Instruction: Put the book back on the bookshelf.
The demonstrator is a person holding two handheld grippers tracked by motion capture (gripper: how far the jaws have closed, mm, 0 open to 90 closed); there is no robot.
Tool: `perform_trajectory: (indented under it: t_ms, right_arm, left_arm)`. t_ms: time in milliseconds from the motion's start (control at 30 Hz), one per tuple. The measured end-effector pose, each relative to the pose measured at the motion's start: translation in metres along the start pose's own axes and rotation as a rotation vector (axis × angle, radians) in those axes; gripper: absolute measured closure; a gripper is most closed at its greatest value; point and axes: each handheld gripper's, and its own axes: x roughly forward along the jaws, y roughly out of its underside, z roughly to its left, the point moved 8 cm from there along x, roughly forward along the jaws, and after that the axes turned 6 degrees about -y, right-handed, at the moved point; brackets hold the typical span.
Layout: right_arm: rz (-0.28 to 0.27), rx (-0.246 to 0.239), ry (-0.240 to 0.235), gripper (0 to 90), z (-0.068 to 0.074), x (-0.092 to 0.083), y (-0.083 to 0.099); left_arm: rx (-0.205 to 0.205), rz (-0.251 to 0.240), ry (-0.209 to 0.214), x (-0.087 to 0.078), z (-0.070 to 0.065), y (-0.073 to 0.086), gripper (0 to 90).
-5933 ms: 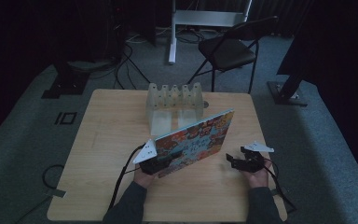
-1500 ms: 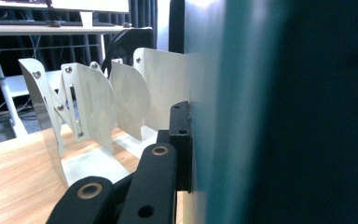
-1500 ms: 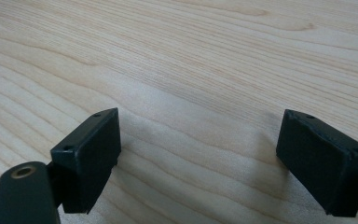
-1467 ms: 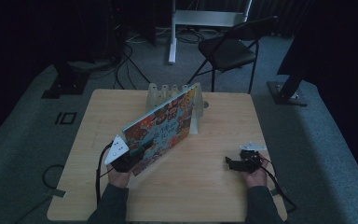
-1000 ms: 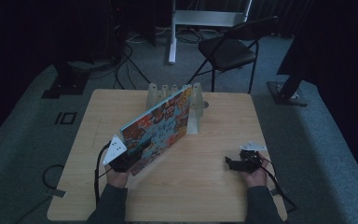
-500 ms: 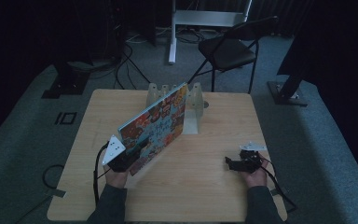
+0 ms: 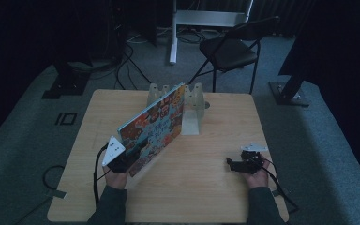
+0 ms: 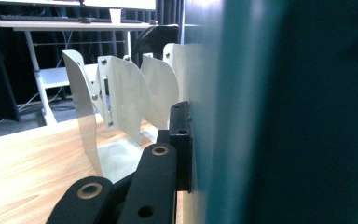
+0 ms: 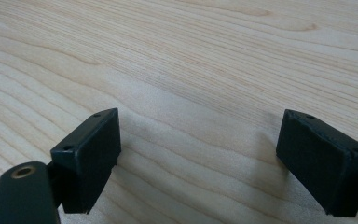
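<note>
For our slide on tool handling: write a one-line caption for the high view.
Left gripper shut on a colourful picture book, tilted toward a white divider rack; right gripper rests open.

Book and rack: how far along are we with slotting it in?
Done: the left gripper is shut on the colourful book, lifted and tilted, its far end at the white divider rack. In hand: lining it up with a slot. Left: seating it and letting go. The right gripper rests open on the table.
</note>
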Motion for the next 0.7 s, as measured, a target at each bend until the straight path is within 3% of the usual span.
perform_trajectory:
  t_ms: [700]
  right_arm:
    - [0.0,-0.001,-0.003,13.2,0.0005,0.0,0.0001]
  left_arm:
    - [-0.016,0.001,-0.03,-0.0021,0.0051,0.001,81.3]
